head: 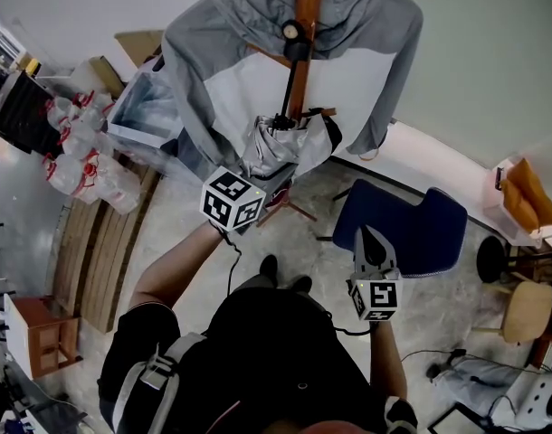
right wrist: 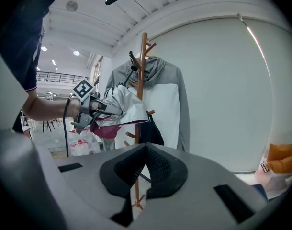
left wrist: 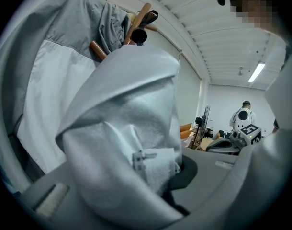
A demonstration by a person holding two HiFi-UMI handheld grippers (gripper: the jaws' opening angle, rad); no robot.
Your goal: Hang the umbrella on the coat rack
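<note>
Landmark: wooden coat rack. Its pole stands upright before a pale wall, and a grey-and-white hooded jacket is draped over its upper pegs.

Far left of the rack: packs of clear plastic bottles with red wrap on the floor. Nearer the rack on the same side is a slatted wooden platform. A small wooden stool sits well out from the rack's foot.

Just left of the rack: left gripper, reaching in toward the pole. The claw is clamped on a folded silver umbrella with pink lining. The left gripper view shows bunched silver fabric filling the gap between the jaws. The umbrella is held off the floor, its bundle right against the front of the rack pole, over the jacket's white panel. Its black end points up beside the pole, close to a wooden peg. Whether it is hooked on that peg, cannot tell.

Right of the rack, set back from it: right gripper. The claw is closed, black pads meeting, nothing between them. It is aimed at the rack and well apart from it.

Further right: blue padded chair near the rack's foot. Beyond it, a round wooden stool. Orange cushions lie by the wall, farthest from the rack.
</note>
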